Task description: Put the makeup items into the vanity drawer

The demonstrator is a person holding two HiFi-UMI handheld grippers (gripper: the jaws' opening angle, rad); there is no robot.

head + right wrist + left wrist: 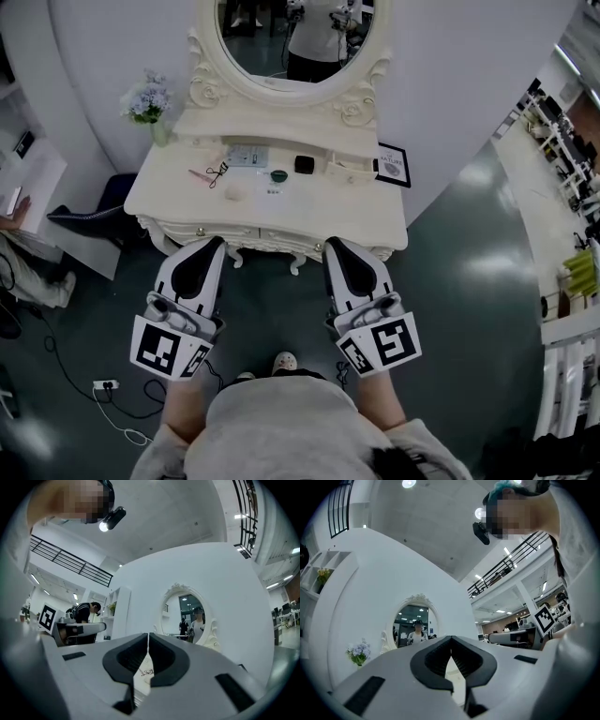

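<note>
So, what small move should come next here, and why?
Probably move the left gripper forward to the vanity drawer and open its jaws for the knob. It and the right gripper are shut and empty, the drawer looks closed, and the eyelash curler and round green item lie on top.

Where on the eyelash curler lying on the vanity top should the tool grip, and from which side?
Probably across the eyelash curler mid-shaft, coming straight down from above. It lies flat on the vanity top with open space around it, and its loop handles look thin.
</note>
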